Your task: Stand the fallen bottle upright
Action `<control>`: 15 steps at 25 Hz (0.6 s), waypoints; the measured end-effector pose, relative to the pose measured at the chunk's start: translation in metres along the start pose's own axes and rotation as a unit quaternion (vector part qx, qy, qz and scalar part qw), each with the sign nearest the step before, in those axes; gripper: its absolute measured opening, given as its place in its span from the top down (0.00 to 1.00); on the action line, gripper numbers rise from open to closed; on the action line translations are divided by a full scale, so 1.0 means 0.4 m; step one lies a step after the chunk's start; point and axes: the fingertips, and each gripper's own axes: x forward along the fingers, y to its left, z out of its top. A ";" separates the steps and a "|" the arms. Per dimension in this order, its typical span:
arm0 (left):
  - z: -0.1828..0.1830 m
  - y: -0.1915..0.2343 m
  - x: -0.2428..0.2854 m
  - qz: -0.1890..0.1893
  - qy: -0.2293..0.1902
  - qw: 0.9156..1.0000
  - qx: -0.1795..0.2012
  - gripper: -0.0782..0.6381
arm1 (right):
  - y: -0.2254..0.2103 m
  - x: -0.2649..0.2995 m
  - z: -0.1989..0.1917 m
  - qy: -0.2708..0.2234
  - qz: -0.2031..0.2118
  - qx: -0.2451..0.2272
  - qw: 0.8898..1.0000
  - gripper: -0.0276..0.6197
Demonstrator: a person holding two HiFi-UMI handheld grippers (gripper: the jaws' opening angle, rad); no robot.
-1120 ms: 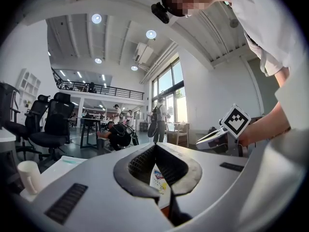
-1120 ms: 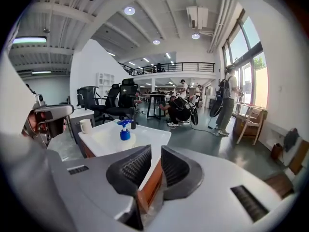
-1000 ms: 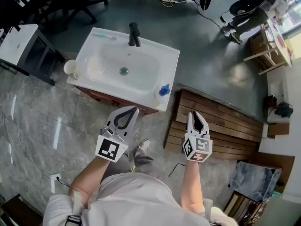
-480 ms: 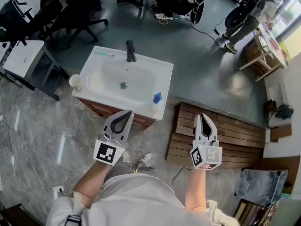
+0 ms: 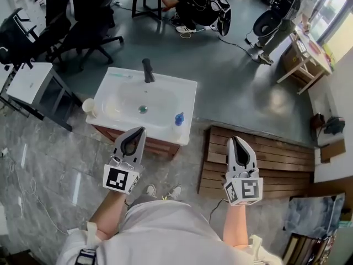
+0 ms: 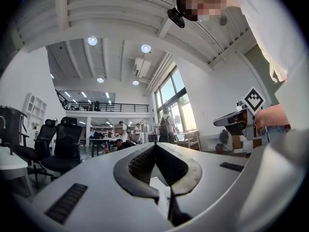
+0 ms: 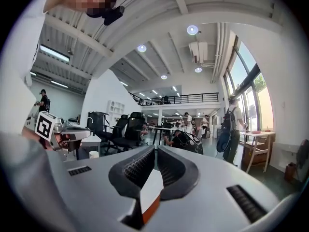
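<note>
A white sink basin (image 5: 185, 87) with a black faucet (image 5: 147, 70) stands on the floor below and ahead of me. A small bottle with a blue top (image 5: 178, 118) sits on the rim at its near right corner; it is too small to tell its pose. My left gripper (image 5: 140, 130) hovers over the sink's near edge, left of the bottle and clear of it. Its jaws meet at the tips (image 6: 154, 146) with nothing between them. My right gripper (image 5: 236, 139) hangs over the wooden pallet to the right, also shut and empty (image 7: 156, 149). Both point level into the room.
A pale cup (image 5: 88, 107) sits at the sink's left corner. A wooden pallet (image 5: 276, 162) lies right of the sink, a white cabinet (image 5: 27, 84) left of it. Black office chairs (image 5: 83, 15), a crouching person (image 5: 193, 1), a scooter (image 5: 273, 18) and a table (image 5: 303, 51) stand farther back.
Both grippers have risen, and the sink now looks smaller and farther below. The right gripper's jaws have closed fully. The bottle keeps its place on the sink rim.
</note>
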 end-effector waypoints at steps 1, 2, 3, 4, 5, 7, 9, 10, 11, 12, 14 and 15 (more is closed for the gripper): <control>0.007 0.004 0.001 0.001 -0.001 1.000 0.005 0.87 | 0.001 -0.011 0.005 -0.004 0.000 0.005 1.000 0.89; 0.014 0.005 0.000 0.002 -0.004 1.000 0.008 0.87 | 0.003 -0.023 0.011 -0.008 0.001 0.009 1.000 0.89; 0.022 0.007 -0.001 0.003 -0.007 1.000 0.010 0.87 | 0.004 -0.034 0.020 -0.014 0.000 0.012 1.000 0.89; 0.030 0.010 -0.002 0.005 -0.010 1.000 0.012 0.87 | 0.005 -0.043 0.033 -0.021 0.000 0.014 1.000 0.89; 0.039 0.013 -0.002 0.008 -0.013 1.000 0.013 0.87 | 0.005 -0.051 0.046 -0.028 0.000 0.017 0.999 0.89; 0.053 0.014 -0.003 0.012 -0.019 1.000 0.014 0.87 | 0.006 -0.064 0.065 -0.042 0.004 0.024 0.999 0.89; 0.061 0.008 -0.006 0.013 -0.022 1.000 0.014 0.87 | 0.007 -0.079 0.079 -0.052 0.005 0.029 0.998 0.89; 0.063 0.005 -0.010 0.014 -0.023 1.000 0.014 0.87 | 0.007 -0.085 0.085 -0.056 0.005 0.030 0.998 0.89; 0.064 0.004 -0.014 0.016 -0.022 1.000 0.015 0.87 | 0.006 -0.090 0.091 -0.060 0.005 0.031 0.998 0.89; 0.064 0.006 -0.019 0.019 -0.022 0.999 0.014 0.87 | 0.006 -0.094 0.097 -0.063 0.005 0.031 0.998 0.89; 0.061 0.014 -0.030 0.026 -0.019 0.999 0.009 0.87 | 0.005 -0.096 0.106 -0.066 0.005 0.030 0.997 0.89; 0.057 0.019 -0.036 0.030 -0.017 0.999 0.006 0.87 | 0.005 -0.095 0.108 -0.067 0.006 0.029 0.997 0.89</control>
